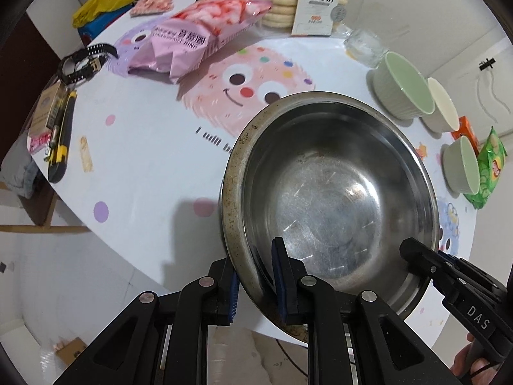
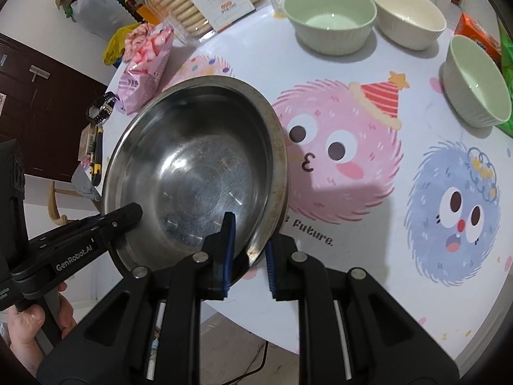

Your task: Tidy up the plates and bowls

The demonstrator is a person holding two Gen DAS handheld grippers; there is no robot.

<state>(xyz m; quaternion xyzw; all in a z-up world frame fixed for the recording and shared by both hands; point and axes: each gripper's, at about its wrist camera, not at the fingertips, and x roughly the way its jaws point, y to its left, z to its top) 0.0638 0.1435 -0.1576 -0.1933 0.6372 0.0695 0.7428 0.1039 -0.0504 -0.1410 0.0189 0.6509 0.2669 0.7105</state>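
Note:
A large steel bowl point(image 1: 327, 192) is held tilted above the near edge of the table; it also shows in the right wrist view point(image 2: 195, 166). My left gripper point(image 1: 256, 276) is shut on its rim, one finger inside and one outside. My right gripper point(image 2: 248, 250) is shut on the opposite side of the rim; it also shows in the left wrist view point(image 1: 413, 256). A green ribbed bowl point(image 2: 330, 16), a cream bowl point(image 2: 407, 16) and a second green bowl point(image 2: 477, 83) stand empty at the far right of the table.
The round table point(image 2: 368, 256) has a cartoon-print cover. A pink snack bag point(image 1: 198, 35), a biscuit box point(image 1: 320, 0), a watch point(image 1: 83, 62), a utility knife point(image 1: 59, 134) and a green chip bag point(image 1: 490, 166) lie around it. A clear glass point(image 1: 365, 46) stands by the bowls.

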